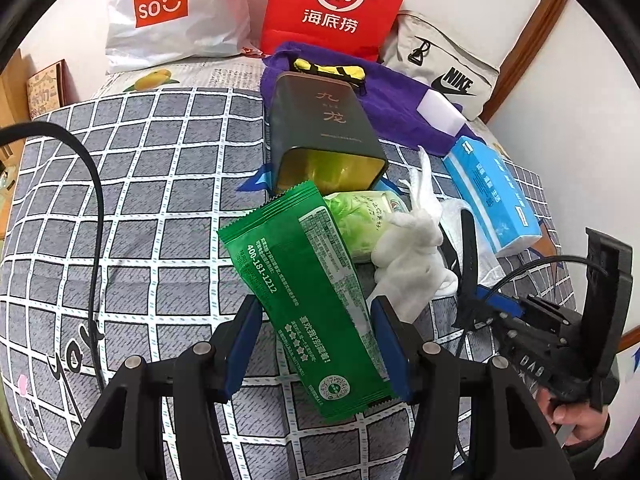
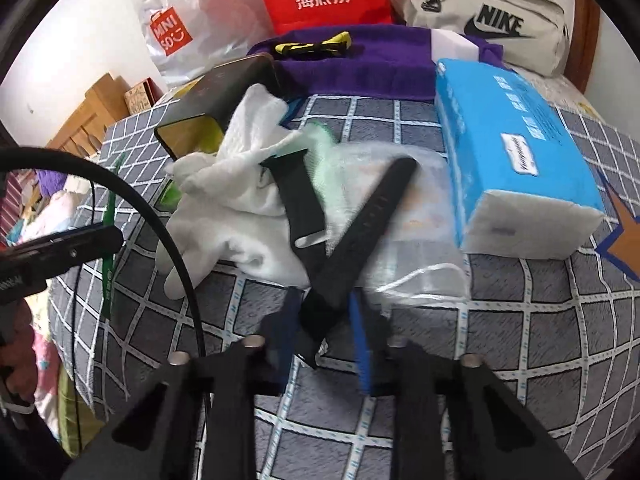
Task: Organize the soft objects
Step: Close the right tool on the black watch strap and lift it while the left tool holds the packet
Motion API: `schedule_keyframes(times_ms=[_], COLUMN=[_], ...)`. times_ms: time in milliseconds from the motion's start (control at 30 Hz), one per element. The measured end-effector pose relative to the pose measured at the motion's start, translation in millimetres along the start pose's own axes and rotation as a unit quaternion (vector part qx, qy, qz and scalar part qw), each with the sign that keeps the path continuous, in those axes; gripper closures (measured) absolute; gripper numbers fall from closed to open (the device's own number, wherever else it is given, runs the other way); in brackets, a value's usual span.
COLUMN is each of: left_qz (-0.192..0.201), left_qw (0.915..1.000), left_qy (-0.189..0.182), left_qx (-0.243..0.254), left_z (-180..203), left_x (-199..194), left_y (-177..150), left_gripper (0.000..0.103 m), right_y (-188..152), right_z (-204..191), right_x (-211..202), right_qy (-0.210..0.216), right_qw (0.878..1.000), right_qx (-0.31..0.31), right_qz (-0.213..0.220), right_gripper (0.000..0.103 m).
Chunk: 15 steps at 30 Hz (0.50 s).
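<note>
Left gripper (image 1: 316, 344): clamped on green packet (image 1: 304, 300).
Right gripper (image 2: 324, 332): clamped on black strap (image 2: 360, 232).
Progress: early; white glove (image 2: 240, 200) beside tin (image 1: 320, 128) unsorted.

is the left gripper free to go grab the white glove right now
Probably not: the left gripper is shut on the green packet. The white glove lies close ahead, unobstructed, but the packet must go first.

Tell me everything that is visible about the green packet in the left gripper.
The green packet is a long, flat foil-like sachet with crimped, serrated ends and white printed text, stars and a round logo. It looks sealed and slightly creased. It sits tilted between the blue pads of the left gripper, which press its sides, its upper end pointing toward the open dark tin. Whether it touches the bedsheet beneath is unclear.
</note>
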<state>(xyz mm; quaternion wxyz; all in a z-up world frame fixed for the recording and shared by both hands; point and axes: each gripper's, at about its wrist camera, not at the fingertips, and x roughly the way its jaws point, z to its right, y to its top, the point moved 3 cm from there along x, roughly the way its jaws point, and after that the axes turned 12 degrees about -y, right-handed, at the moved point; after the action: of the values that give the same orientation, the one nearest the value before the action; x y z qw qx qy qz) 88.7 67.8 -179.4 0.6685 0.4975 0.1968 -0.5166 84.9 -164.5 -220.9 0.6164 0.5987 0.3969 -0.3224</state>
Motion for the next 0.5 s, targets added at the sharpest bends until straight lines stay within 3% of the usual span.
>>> schedule_keyframes(times_ms=[133,333,367,433,500], left_qz=[-0.004,-0.006,-0.006,-0.009,-0.010], left_qw=[1.0000,1.0000,1.0000,0.9999,0.9999], left_qy=[-0.001,-0.001,0.000,0.001,0.004], left_qx=[0.003,0.005,0.005,0.006,0.006], left_z=[1,1,1,1,0], left_x=[1,1,1,2,1], left_y=[-1,-2,-3,-3,-3], left_gripper=[0.048,0.048,0.048,0.048,0.048], right_y=[-5,-10,-9,-3,2], right_z=[11,20,19,15,9], right_x=[-10,-23,-24,-24,-20], right_qy=[0.002,-0.001,0.000,0.003,-0.002], right_qw=[1.000,1.000,1.000,1.000,1.000], right_qx=[-0.008,-0.014,-0.012,-0.012,-0.021], right_qz=[-0.003,0.001,0.006,0.011,0.019], right_gripper=[0.092,0.090,0.087,0.064,0.059])
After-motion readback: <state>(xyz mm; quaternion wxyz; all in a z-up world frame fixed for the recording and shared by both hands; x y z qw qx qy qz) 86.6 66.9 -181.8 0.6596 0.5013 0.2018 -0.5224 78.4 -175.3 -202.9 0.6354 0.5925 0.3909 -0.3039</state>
